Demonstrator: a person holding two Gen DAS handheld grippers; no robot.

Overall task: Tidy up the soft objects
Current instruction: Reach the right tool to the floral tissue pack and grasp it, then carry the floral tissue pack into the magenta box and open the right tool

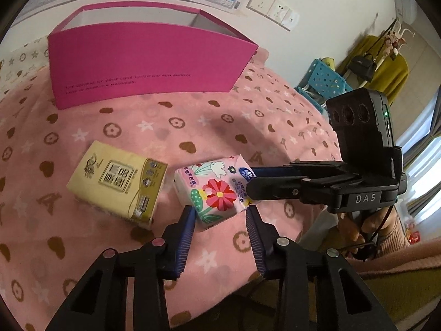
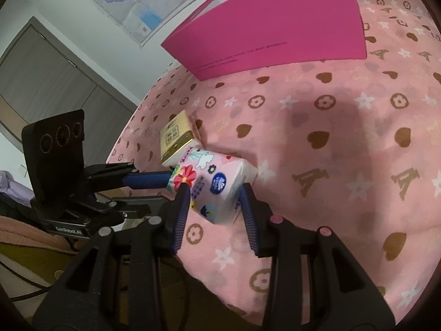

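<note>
While angled down, both hand-held grippers (image 1: 220, 209) (image 2: 215, 190) straddle floral tissue pack (image 1: 213, 190).

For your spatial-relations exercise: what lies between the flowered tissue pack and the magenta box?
Only bare pink blanket separates the flowered tissue pack from the magenta box, clearest in the left wrist view.

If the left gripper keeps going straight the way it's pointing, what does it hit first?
The left gripper would first meet the floral tissue pack, already between its open fingertips; contact is unclear.
</note>
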